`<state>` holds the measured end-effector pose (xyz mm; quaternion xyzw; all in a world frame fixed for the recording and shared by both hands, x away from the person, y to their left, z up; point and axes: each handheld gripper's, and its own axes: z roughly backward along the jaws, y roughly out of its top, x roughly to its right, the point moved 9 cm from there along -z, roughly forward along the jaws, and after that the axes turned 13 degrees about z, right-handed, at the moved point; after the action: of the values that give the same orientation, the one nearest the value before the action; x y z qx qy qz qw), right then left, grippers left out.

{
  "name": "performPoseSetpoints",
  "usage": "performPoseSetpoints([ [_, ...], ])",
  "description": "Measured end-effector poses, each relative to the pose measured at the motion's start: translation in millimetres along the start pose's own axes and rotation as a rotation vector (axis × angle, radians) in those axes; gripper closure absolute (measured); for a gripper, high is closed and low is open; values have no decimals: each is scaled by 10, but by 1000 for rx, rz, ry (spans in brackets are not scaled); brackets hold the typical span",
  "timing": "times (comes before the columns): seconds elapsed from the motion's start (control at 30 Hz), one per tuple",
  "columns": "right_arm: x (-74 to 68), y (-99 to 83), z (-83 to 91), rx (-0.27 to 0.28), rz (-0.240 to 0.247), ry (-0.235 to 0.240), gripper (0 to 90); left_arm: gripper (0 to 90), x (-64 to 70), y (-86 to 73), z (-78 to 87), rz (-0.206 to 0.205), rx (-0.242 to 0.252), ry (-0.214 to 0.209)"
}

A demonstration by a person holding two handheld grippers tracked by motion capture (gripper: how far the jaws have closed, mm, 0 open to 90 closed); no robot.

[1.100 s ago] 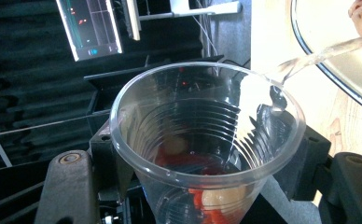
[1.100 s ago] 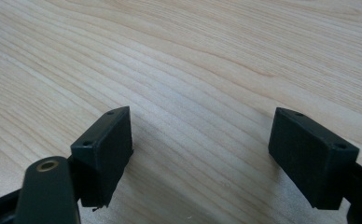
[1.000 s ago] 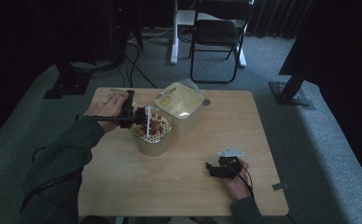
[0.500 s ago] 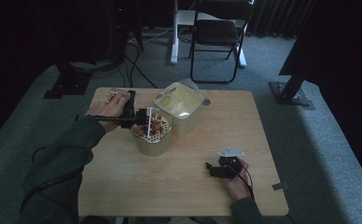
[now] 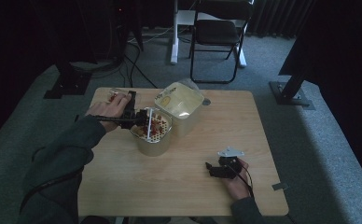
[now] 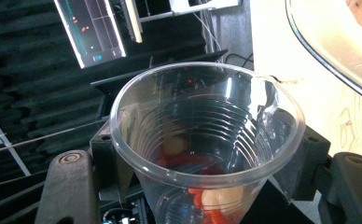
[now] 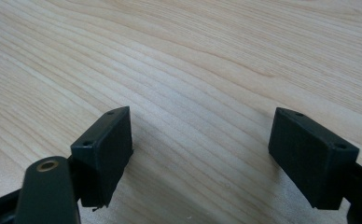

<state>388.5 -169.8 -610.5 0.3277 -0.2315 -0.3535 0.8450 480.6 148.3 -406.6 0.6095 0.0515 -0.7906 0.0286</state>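
Clear plastic cup (image 6: 207, 140), one, perhaps tipped, in left hand-held gripper (image 5: 131, 115), two metal pots (image 5: 184, 109)

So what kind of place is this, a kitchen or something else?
Likely a recording studio or lab, not a kitchen: dark foam-panelled walls, a monitor showing readouts, and a lone wooden table on grey carpet.

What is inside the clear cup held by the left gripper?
The cup holds a few red and pale pieces near its bottom. What they are is unclear; the bottom itself is cut off.

No legible text — anywhere, on anything
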Motion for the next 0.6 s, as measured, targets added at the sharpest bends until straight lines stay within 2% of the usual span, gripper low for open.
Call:
performPoseSetpoints([
  [0.13, 0, 0, 0, 0, 0, 0, 211, 330, 7, 19, 6, -19, 2, 7],
  [0.6, 0, 0, 0, 0, 0, 0, 211, 330, 34, 20, 8, -33, 2, 4],
])
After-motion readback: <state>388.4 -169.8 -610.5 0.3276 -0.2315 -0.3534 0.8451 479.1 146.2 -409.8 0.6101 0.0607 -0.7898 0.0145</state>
